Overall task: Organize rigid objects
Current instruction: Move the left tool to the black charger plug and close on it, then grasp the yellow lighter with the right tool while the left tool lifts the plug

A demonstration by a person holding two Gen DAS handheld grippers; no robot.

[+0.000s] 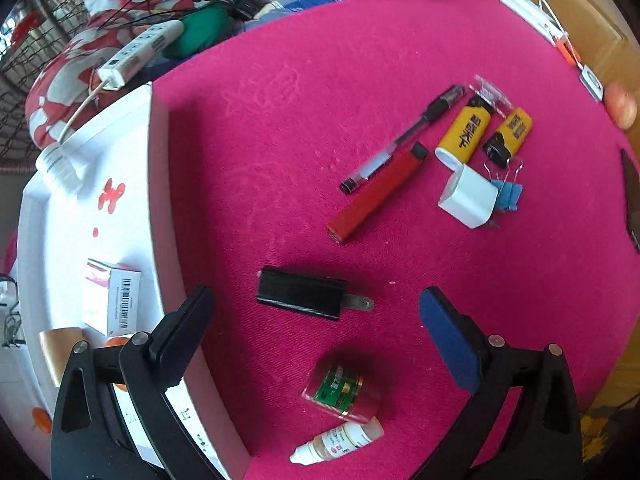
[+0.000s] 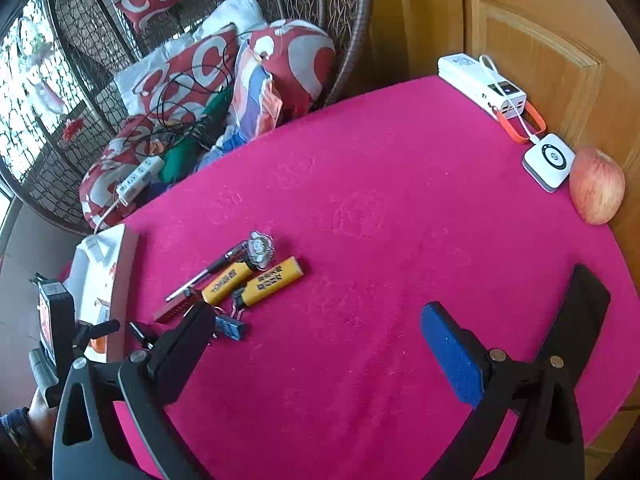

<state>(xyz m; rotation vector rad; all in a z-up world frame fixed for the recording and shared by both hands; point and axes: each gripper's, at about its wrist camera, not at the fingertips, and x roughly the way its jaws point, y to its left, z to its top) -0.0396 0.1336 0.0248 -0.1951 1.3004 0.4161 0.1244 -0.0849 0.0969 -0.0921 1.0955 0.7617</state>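
Observation:
My left gripper [image 1: 316, 300] is open above a black plug adapter [image 1: 300, 298] lying between its fingers on the pink table [image 1: 320, 100]. Near it stand a red jar [image 1: 340, 394] and a small dropper bottle [image 1: 340, 442]. Farther off lie a red lighter [image 1: 376, 196], a black pen [image 1: 404, 138], two yellow lighters [image 1: 464, 132] [image 1: 510, 136], a white charger cube [image 1: 468, 196] and blue binder clips [image 1: 508, 196]. My right gripper [image 2: 316, 312] is open and empty over bare cloth; the yellow lighters [image 2: 272, 280] lie to its left.
A white box [image 1: 92, 216] with small cartons [image 1: 112, 304] stands at the table's left edge. A power bank [image 2: 480, 84], a white square device [image 2: 548, 162] and an apple [image 2: 596, 190] sit at the far right by a wooden door. Cushions and cables lie behind.

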